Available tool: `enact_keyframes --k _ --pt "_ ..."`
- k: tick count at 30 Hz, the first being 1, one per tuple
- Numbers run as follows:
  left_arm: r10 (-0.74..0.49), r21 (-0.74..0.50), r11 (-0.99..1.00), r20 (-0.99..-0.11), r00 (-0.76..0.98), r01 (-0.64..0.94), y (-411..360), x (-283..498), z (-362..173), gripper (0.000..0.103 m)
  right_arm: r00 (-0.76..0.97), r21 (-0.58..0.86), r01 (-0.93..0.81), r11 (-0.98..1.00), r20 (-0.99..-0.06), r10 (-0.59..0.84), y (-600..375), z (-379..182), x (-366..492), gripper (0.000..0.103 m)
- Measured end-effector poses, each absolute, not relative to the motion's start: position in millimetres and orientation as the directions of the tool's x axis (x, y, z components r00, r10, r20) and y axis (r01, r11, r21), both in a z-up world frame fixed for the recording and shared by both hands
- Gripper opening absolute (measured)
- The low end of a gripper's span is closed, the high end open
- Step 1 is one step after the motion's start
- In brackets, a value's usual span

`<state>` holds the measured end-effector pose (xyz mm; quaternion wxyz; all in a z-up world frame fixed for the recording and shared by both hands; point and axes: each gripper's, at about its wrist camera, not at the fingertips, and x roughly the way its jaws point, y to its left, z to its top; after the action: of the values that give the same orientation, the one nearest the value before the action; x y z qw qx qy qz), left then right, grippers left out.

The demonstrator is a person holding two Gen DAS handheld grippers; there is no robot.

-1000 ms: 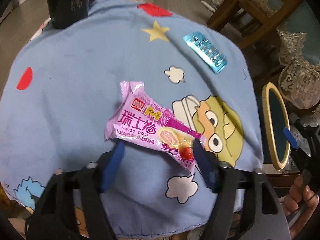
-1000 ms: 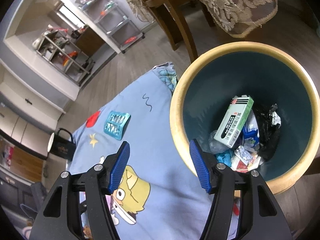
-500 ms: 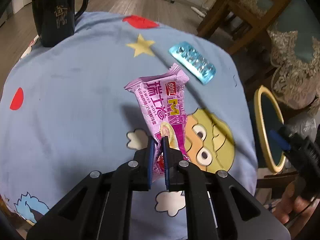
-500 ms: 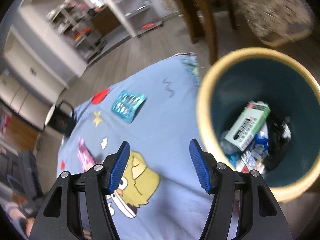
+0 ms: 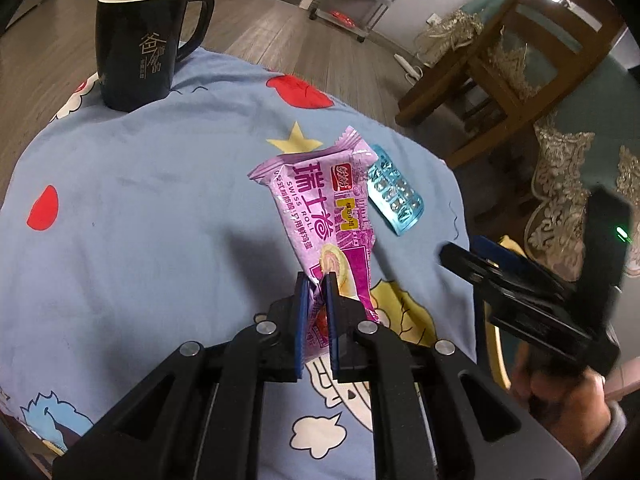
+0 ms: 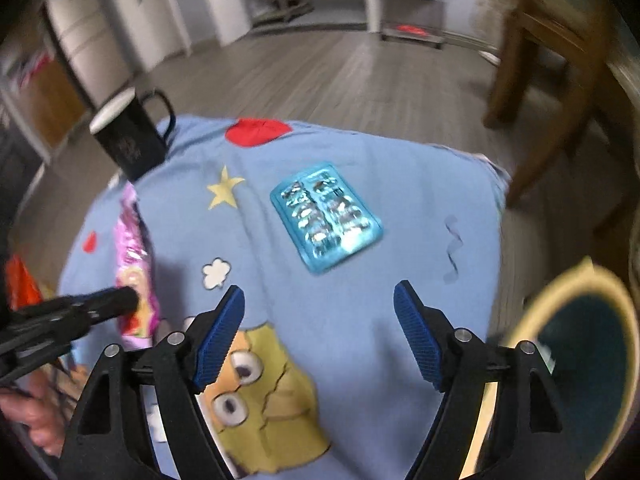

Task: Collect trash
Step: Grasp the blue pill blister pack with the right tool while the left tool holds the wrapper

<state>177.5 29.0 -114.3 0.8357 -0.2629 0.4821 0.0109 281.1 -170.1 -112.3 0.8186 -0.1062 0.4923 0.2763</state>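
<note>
Teal bin (image 6: 580,360) interior only in right view; wrapper (image 5: 324,216) print only left.

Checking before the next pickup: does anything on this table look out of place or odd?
Nothing looks spilled or damaged. The black mug stands upright on the blue cloth. The blister pack lies flat on it, trash not yet collected. The pink Swiss roll wrapper hangs crumpled from the left tongs.

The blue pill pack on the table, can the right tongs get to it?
Probably yes. The right tongs are opening, nothing between them, and the blue pill pack lies flat just ahead on the cloth. The left tongs hold the pink wrapper off to the side.
</note>
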Motion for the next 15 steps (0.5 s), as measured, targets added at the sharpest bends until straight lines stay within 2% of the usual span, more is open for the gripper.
enact_keyframes --k 9,15 --pt "-0.258 -0.465 0.838 -0.799 0.543 -0.287 35 181 -112 0.008 0.280 -0.029 -0.723 0.690 -0.926 0.255 -116 -148 328 0.079" --pt "-0.287 -0.489 0.830 -0.787 0.546 -0.269 29 188 -110 0.008 0.244 -0.037 -0.751 0.660 -0.943 0.225 -105 -166 353 0.087"
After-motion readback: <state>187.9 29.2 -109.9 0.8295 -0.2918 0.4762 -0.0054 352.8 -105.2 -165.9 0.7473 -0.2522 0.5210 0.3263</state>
